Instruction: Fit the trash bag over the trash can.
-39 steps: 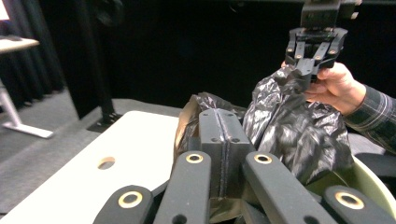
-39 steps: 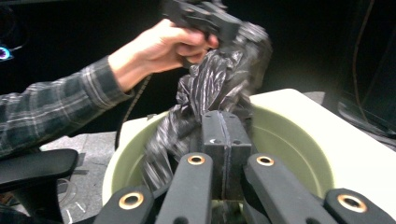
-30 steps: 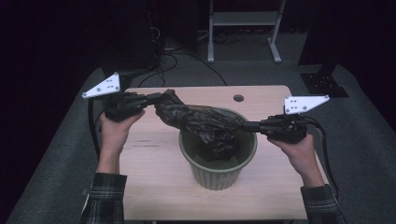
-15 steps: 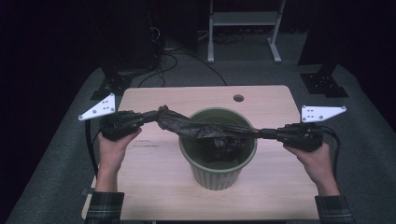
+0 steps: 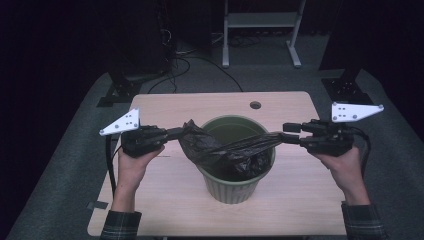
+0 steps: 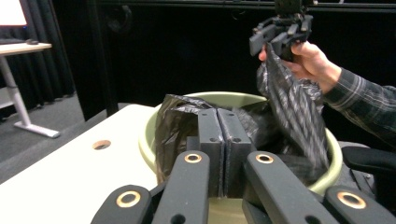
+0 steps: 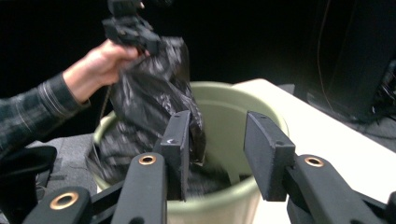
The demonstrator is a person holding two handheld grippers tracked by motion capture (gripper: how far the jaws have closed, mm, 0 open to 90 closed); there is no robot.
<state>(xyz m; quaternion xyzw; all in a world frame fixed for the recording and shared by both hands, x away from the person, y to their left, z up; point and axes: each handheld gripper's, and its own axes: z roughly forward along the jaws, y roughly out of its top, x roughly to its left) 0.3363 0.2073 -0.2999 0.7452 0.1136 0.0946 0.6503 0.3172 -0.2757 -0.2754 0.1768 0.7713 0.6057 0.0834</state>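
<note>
A pale green bin (image 5: 233, 188) stands mid-table with a crumpled black plastic bag (image 5: 220, 152) lying across its mouth. My left gripper (image 5: 182, 132) is at the bin's left rim, shut on the bag's edge; in the left gripper view its jaws (image 6: 218, 135) are pressed together with the bag (image 6: 180, 121) bunched around them. At the right rim is my right gripper (image 5: 287, 134), whose jaws have just been opening. In the right gripper view they (image 7: 217, 135) stand apart, the bag (image 7: 149, 93) draping against the left one, with nothing pinched.
The light wooden table (image 5: 300, 190) has a small round hole (image 5: 255, 105) near its far edge. Dark carpet surrounds it, with stand feet (image 5: 115, 95) and cables (image 5: 200, 65) on the floor behind.
Both hands have drawn apart, stretching the bag across the bin's mouth. The left gripper has sunk toward the rim. The right gripper's jaws have parted.
</note>
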